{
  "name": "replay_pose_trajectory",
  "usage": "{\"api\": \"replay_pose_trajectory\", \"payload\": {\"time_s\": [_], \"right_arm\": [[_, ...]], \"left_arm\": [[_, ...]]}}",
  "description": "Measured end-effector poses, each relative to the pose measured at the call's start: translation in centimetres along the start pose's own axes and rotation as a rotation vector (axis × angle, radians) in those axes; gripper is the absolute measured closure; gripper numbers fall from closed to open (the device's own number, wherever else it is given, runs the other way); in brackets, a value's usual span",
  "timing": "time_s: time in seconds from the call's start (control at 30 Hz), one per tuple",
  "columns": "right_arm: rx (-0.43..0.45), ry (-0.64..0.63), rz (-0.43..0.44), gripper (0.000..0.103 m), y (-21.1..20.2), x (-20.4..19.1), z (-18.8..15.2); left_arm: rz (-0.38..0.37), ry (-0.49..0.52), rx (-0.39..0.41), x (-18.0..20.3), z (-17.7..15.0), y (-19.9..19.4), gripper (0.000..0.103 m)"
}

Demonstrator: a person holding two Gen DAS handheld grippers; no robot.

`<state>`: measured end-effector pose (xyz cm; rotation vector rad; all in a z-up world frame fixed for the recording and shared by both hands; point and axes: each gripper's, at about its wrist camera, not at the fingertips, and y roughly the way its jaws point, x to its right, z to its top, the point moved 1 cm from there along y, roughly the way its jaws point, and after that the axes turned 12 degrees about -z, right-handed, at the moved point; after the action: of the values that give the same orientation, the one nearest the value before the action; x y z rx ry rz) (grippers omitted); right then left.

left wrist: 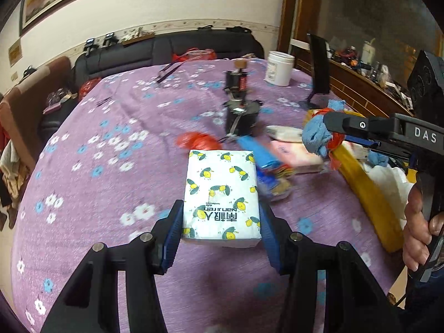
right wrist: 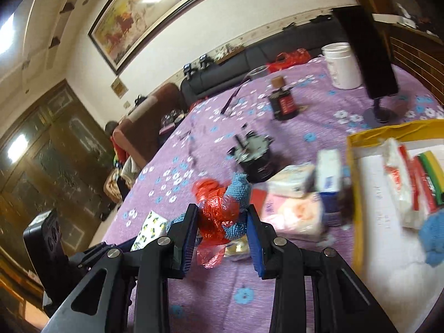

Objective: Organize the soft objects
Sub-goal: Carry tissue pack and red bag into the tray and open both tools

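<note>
Left gripper (left wrist: 222, 222) fingers pinched tissue pack (left wrist: 222, 197), right gripper (right wrist: 222, 227) fingers pinched blue cloth (right wrist: 236, 194); advisable: hold grips firm until over yellow box (right wrist: 353, 194).

A purple cloth with white and blue flowers (left wrist: 111, 144) covers the tabletop. Near its far edge stands a white plastic tub (left wrist: 279, 68), and just right of it a black flat panel on a round foot (left wrist: 319, 69). Toward the middle sit a black cylindrical gadget (left wrist: 241, 119) and, farther back, a smaller black device with a red label (right wrist: 284, 104). A dark strap (left wrist: 169, 70) lies loose on the cloth. Behind the tabletop runs a black sofa (left wrist: 166, 52), with a brown chair (left wrist: 25, 105) to its left. A framed painting (right wrist: 149, 8) hangs on the pale wall, and dark wooden doors (right wrist: 47, 149) stand at the left of the right wrist view
</note>
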<state>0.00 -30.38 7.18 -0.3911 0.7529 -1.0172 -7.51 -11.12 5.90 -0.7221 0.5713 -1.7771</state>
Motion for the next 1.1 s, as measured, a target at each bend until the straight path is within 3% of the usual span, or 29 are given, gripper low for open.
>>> {"api": "replay_pose_trajectory", "payload": {"time_s": [0.27, 0.73, 0.9, 1.1], "right_arm": [[0.053, 0.101, -0.029, 0.066, -2.5, 5.3, 1.2], [0.149, 0.283, -0.158, 0.066, -8.9, 16.3, 1.6], [0.150, 0.316, -0.214, 0.066, -10.7, 19.2, 1.0], [0.126, 0.303, -0.282, 0.066, -11.9, 21.0, -0.2]], "left_arm": [[-0.051, 0.066, -0.027, 4.4, 1.5, 2.2, 0.052], [-0.246, 0.244, -0.104, 16.2, 3.3, 7.2, 0.052], [-0.308, 0.298, -0.156, 20.2, 2.4, 9.3, 0.052], [-0.310, 0.316, -0.175, 22.3, 1.7, 11.1, 0.052]]}}
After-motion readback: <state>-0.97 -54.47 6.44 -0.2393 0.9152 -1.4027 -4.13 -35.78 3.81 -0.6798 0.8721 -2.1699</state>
